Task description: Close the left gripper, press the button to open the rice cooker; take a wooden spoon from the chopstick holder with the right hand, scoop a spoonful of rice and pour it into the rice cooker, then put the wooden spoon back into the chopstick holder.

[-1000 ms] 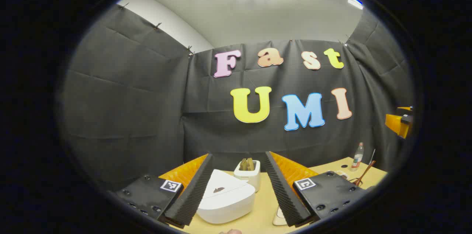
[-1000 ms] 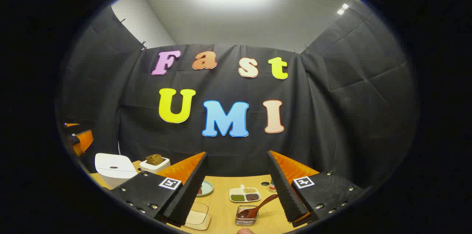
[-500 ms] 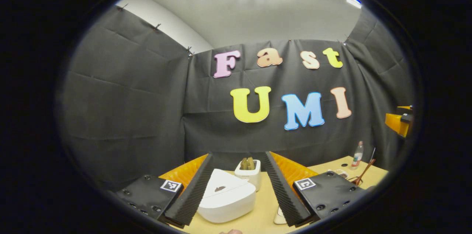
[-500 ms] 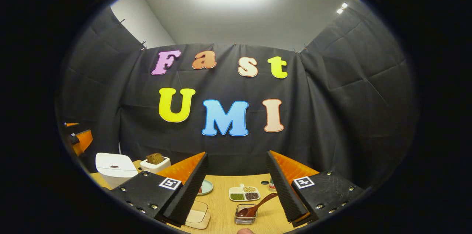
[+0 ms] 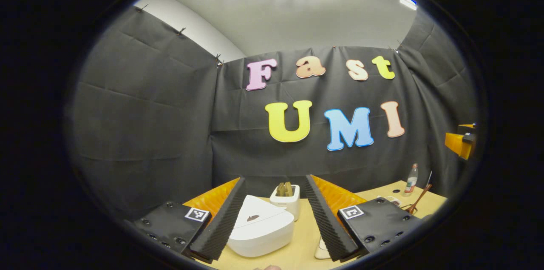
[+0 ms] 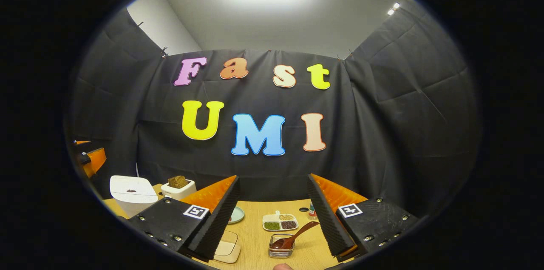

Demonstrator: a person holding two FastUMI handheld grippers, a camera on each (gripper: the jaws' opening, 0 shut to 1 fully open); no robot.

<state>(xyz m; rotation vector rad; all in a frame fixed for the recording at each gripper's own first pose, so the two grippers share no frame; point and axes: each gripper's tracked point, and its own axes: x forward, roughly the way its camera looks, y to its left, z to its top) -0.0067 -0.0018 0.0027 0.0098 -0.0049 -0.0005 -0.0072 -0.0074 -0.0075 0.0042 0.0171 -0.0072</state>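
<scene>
The white rice cooker (image 5: 260, 227) stands on the table with its lid down, just beyond and between my left gripper's (image 5: 275, 179) fingers, which are open and hold nothing. A small dark button (image 5: 252, 218) shows on the lid. In the right gripper view the cooker (image 6: 132, 193) is at the far left. A wooden spoon (image 6: 293, 238) leans in a small clear holder (image 6: 280, 248), low between the fingers of my open, empty right gripper (image 6: 273, 177). The spoon (image 5: 420, 200) also appears at the right edge of the left gripper view.
A white toaster with bread (image 5: 285, 197) stands behind the cooker. On the wooden table (image 6: 255, 236) lie a divided dish of grains (image 6: 279, 222), a green plate (image 6: 236, 214), a clear lidded box (image 6: 227, 251) and a small bottle (image 5: 411, 180).
The right gripper view has drifted slightly, so the spoon holder and dish sit a little higher and more to the left. The left gripper has hardly moved. Both grippers stay open.
</scene>
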